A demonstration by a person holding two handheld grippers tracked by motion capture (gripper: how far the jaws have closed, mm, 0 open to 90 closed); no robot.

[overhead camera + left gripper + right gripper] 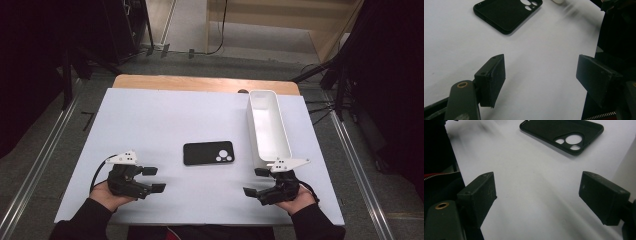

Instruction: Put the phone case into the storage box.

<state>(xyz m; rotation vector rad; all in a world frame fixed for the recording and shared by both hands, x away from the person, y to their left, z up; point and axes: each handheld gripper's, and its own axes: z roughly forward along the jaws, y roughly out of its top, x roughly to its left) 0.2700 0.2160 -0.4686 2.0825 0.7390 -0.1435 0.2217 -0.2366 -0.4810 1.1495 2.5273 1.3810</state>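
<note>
Looking down from the high view: my left gripper (pixel 155 179) and right gripper (pixel 257 181) sit low in frame, both jaws apart, holding nothing. Phone case (pixel 208 153) lies centre frame betw. them. White bin (pixel 285 141), right of centre, looks empty.

Left gripper view: case (pixel 507 13) at top, flat on the table (pixel 544 50). Thin edge, so pads could skid over it.

Right gripper view: case (pixel 562 133) upper right; a hasty approach might shove it away.

A phone case (pixel 208 153) lies flat near the middle of the bench (pixel 150 120). To its right, apart from it, stands a long tray (pixel 268 127), reaching toward the far edge. Nearer the person, the left hand-held gripper (pixel 153 179) sits left of the case and the right hand-held gripper (pixel 256 182) right of it, just before the tray's near end.
</note>
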